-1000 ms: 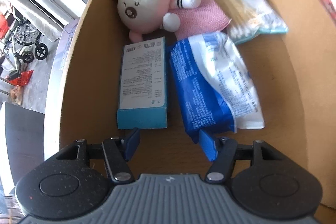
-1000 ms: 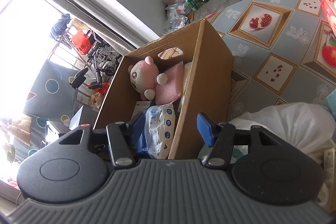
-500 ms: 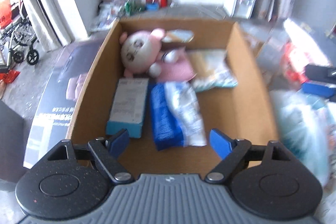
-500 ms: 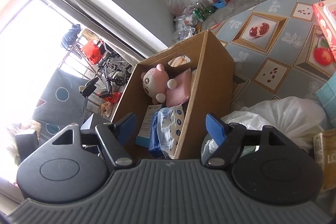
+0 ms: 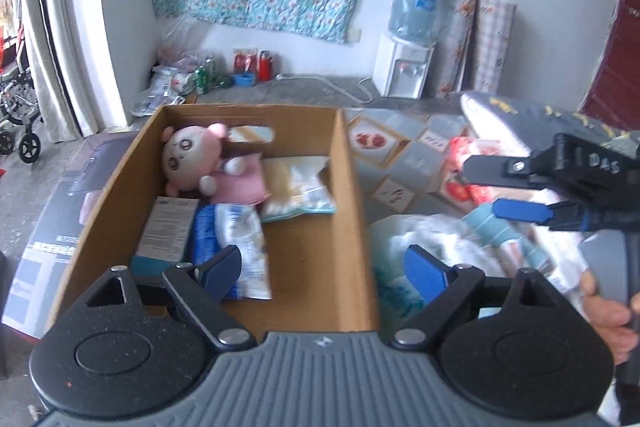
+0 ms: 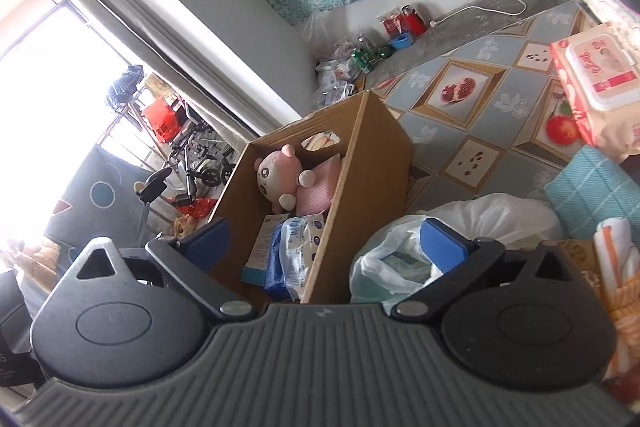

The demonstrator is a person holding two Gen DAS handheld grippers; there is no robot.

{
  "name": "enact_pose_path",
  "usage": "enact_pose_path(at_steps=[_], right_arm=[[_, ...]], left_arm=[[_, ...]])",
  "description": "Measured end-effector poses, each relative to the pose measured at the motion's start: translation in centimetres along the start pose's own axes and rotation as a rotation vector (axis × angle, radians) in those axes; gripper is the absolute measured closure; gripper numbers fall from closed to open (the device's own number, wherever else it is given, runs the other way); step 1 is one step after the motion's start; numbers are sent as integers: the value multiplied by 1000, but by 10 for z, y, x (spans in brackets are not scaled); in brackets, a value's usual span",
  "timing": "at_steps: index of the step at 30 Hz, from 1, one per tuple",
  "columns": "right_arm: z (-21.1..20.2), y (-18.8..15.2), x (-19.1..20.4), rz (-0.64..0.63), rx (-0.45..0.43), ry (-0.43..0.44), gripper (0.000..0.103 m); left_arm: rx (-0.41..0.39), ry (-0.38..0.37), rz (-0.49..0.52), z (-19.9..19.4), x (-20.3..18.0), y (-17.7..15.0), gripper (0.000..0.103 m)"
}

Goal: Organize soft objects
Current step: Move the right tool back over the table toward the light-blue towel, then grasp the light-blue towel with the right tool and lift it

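A cardboard box (image 5: 352, 187) (image 6: 360, 171) holds a pink plush toy (image 5: 188, 155) (image 6: 276, 175), a pink cloth (image 5: 240, 183), a blue-and-white soft pack (image 5: 236, 231) (image 6: 296, 247), a teal box (image 5: 168, 231) and a bag of cotton swabs (image 5: 296, 191). My left gripper (image 5: 324, 271) is open and empty, above the box's near right wall. My right gripper (image 6: 324, 241) is open and empty, above the box's right wall; it also shows in the left wrist view (image 5: 516, 187). A white plastic bag (image 5: 420, 239) (image 6: 440, 227) lies right of the box.
Beside the box on the patterned mat (image 6: 472, 99) lie a wet-wipes pack (image 6: 596, 83), a teal towel (image 6: 592, 191), a striped cloth (image 6: 616, 259) and a dark pillow (image 5: 540, 123). A water dispenser (image 5: 408, 67) stands by the far wall. A wheelchair (image 5: 16, 107) is at the left.
My left gripper rose out of the box, swung right and opened wider. My right gripper opened wider and rose a little.
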State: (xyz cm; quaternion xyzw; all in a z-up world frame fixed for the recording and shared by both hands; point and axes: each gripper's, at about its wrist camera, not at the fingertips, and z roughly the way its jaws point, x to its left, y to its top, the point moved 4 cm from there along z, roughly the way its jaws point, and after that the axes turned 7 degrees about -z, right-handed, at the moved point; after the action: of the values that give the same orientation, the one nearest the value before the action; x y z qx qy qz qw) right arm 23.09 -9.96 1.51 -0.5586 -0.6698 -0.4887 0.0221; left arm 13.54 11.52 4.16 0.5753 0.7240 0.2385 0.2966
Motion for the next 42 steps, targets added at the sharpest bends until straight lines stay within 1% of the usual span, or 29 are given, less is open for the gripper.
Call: enact_pose_path(at_steps=[6, 11, 15, 17, 23, 25, 29, 31, 33, 34, 36, 37, 39, 41, 42], right_arm=[[-19, -8, -7, -11, -8, -11, 1], [-42, -8, -18, -27, -17, -22, 1], [-67, 4, -40, -53, -35, -84, 1], [-77, 11, -52, -70, -22, -119, 1], [-92, 25, -94, -71, 19, -201, 1], [-90, 26, -105, -69, 32, -215, 1], [-73, 29, -133, -48, 93, -235, 1], [-57, 30, -147, -41, 134, -246, 2], [-40, 30, -161, -29, 175, -264, 3], [-31, 30, -167, -29, 193, -274, 4], [-14, 29, -178, -35, 225, -305, 8], [-6, 29, -183, -40, 239, -313, 11], [10, 28, -192, -45, 267, -328, 14], [25, 28, -201, -50, 295, -350, 22], [32, 27, -205, -52, 309, -356, 23]], left_arm=[[-23, -42, -4, -9, -28, -8, 12], [-28, -52, 12, -8, -52, -16, 12], [-39, -86, 18, -8, -74, -18, 12], [-38, -105, 29, -5, -86, -18, 12], [-5, -151, 84, 19, -120, -19, 12], [15, -156, 99, 32, -128, -19, 12], [52, -177, 117, 60, -146, -18, 15], [72, -169, 120, 78, -152, -16, 21], [106, -161, 108, 96, -157, -15, 33], [126, -157, 96, 105, -158, -14, 36], [170, -137, 63, 125, -158, -12, 47], [185, -125, 50, 133, -157, -12, 49], [202, -107, 39, 146, -157, -11, 56], [216, -96, 30, 155, -157, -10, 60], [222, -94, 24, 158, -157, -10, 61]])
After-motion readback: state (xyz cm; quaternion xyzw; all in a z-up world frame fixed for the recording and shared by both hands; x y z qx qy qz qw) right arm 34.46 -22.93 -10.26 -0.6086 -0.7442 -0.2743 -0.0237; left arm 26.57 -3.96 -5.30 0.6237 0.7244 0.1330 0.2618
